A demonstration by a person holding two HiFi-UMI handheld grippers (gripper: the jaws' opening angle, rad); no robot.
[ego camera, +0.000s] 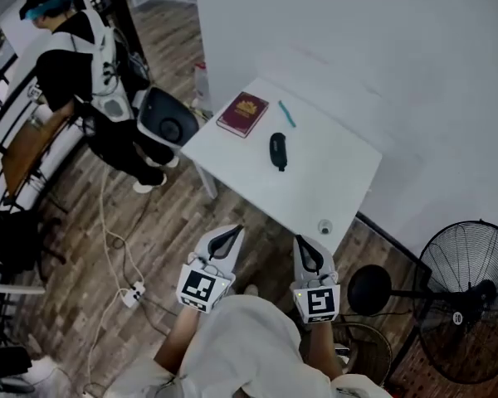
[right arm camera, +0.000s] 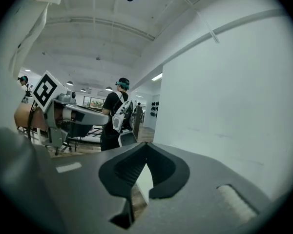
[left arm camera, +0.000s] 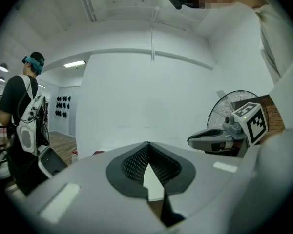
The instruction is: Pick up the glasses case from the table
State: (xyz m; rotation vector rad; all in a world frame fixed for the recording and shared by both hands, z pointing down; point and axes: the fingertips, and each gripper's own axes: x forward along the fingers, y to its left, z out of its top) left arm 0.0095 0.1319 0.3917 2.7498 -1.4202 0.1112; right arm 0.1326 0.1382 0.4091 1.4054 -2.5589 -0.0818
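Note:
The black glasses case [ego camera: 278, 151] lies near the middle of the white table [ego camera: 336, 168] in the head view. Both grippers hover over the wood floor short of the table's near edge, well apart from the case. My left gripper [ego camera: 236, 230] has its jaws shut with the tips touching and nothing between them; its own view shows the same at the left gripper [left arm camera: 148, 143]. My right gripper [ego camera: 299, 240] is shut and empty too, as seen at the right gripper [right arm camera: 146, 144]. The case is hidden in both gripper views.
On the table also lie a dark red book [ego camera: 242, 114], a teal pen [ego camera: 286, 114] and a small round object [ego camera: 324, 226] near the front edge. A person [ego camera: 83, 65] stands at the far left. A floor fan [ego camera: 469, 301] is at the right; a power strip [ego camera: 134, 293] lies on the floor.

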